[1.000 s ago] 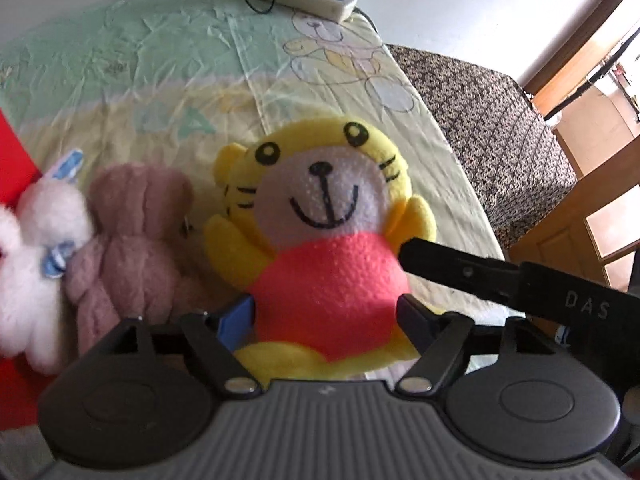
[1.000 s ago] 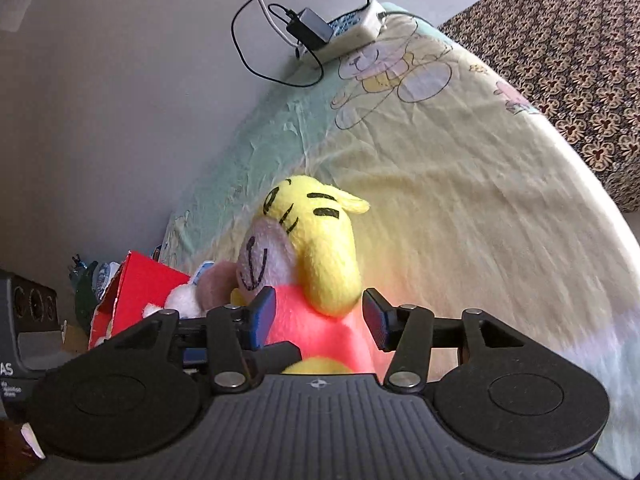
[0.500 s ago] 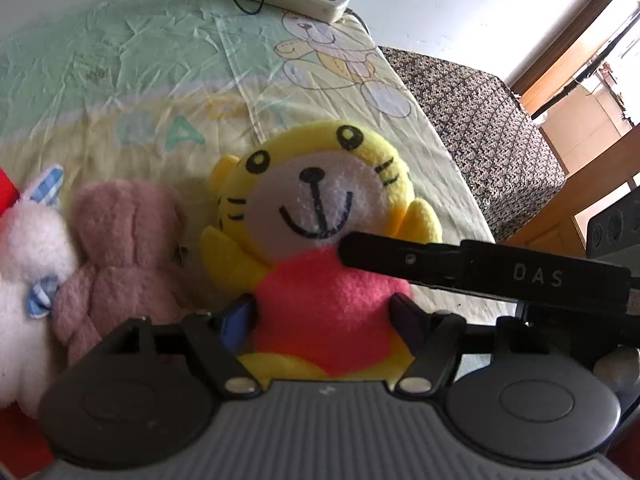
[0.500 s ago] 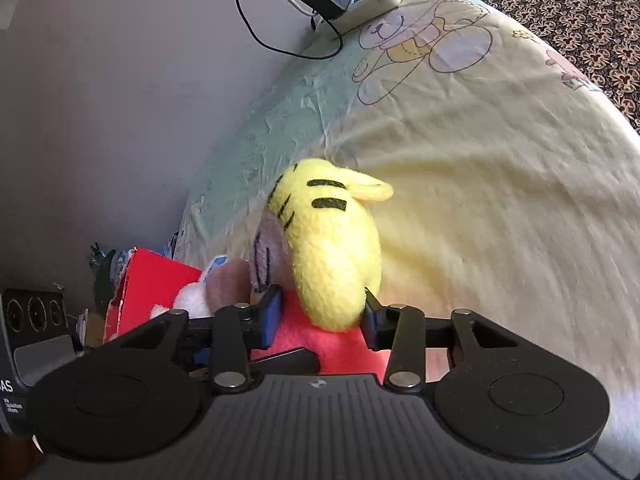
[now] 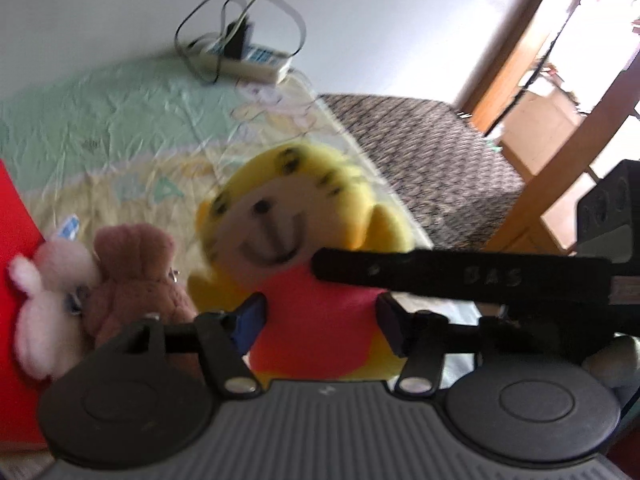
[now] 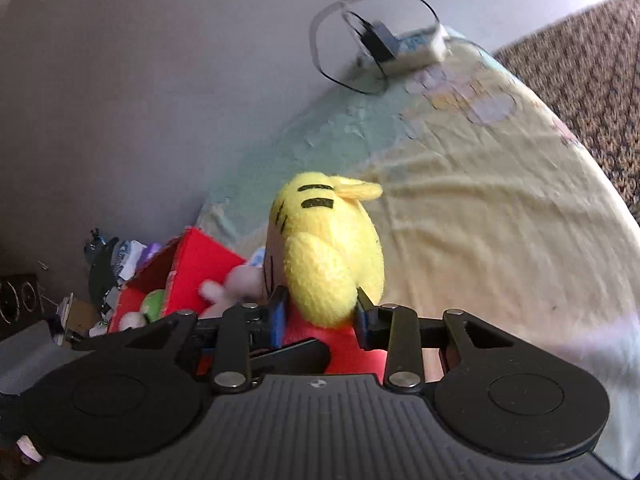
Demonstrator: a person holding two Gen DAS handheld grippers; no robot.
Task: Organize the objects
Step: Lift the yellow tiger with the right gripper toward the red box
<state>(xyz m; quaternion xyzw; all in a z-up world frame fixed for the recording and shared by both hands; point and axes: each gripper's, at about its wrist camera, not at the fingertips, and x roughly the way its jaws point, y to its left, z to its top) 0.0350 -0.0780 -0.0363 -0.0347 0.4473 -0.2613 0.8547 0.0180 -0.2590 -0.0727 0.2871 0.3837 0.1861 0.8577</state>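
Note:
A yellow tiger plush [image 5: 280, 216] with a red body is held upright over the bed. My left gripper [image 5: 320, 322] is shut on its red lower body. My right gripper [image 6: 320, 312] is shut on the plush's yellow arm [image 6: 324, 276]; one of its fingers [image 5: 440, 270] crosses the plush in the left wrist view. A brown plush [image 5: 136, 276] and a white bunny plush [image 5: 44, 304] lie to the left, beside a red box [image 6: 188, 264].
A pastel sheet [image 6: 480, 200] covers the bed. A power strip [image 5: 244, 58] with looped cables lies at the far edge by the wall. A patterned blanket [image 5: 432, 152] and wooden furniture [image 5: 560, 168] are to the right. Clutter [image 6: 116, 256] lies behind the red box.
The right gripper has closed from around the plush's side onto its yellow arm. Both grippers and the tiger plush have risen and tilted; the views are now blurred from motion.

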